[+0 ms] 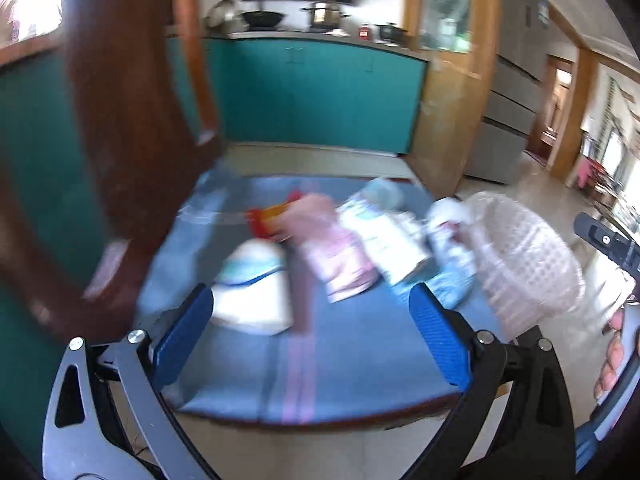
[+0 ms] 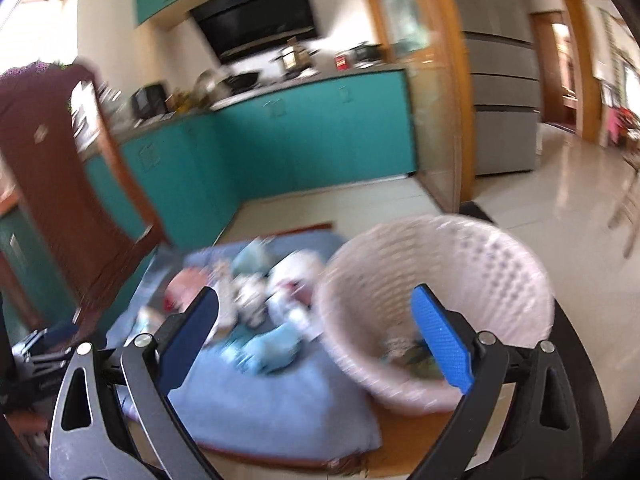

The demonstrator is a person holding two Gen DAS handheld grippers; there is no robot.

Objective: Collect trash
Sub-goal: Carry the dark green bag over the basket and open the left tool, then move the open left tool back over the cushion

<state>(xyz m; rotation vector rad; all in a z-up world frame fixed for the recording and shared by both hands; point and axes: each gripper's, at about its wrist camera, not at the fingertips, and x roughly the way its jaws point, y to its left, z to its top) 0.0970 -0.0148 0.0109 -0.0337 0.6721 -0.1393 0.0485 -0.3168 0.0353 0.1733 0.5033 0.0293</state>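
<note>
Ahead, trash (image 1: pixel 348 256) lies beyond the spread left hand-held gripper (image 1: pixel 312 336) (blurred)

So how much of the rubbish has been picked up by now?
Barely any. The white basket seems to have a few scraps at its bottom, though blur hides what. Nothing is in hand: the left hand-held gripper and right hand-held gripper are both open. Left to do: the pink packet, white carton and other wrappers on the blue cloth.

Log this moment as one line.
left gripper open, empty | right gripper open, empty | white perforated plastic basket beside wrappers on blue cloth
</note>
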